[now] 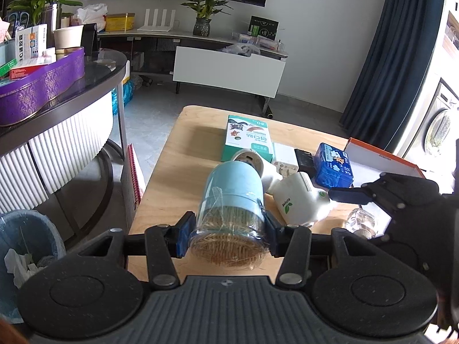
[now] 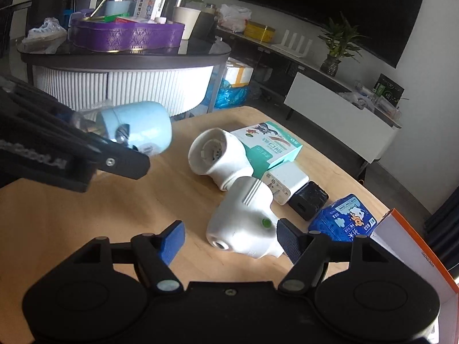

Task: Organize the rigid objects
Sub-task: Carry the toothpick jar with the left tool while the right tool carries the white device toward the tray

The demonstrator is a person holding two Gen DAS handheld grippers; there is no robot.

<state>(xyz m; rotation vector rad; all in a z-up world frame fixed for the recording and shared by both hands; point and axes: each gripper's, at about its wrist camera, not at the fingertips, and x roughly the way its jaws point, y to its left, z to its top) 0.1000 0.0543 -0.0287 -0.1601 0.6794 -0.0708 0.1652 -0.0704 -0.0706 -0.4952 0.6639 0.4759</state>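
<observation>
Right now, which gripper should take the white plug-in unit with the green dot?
Right. The right gripper is open with the white plug-in unit lying just ahead of its fingers. The left gripper is shut on the toothpick jar.

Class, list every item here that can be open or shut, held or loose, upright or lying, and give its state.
left gripper: shut on the toothpick jar.
toothpick jar: held off the table, tipped forward.
right gripper: open, empty.
white plug-in device: lying loose on the table.
orange-edged box: open.
bandage box: lying flat, closed.
</observation>
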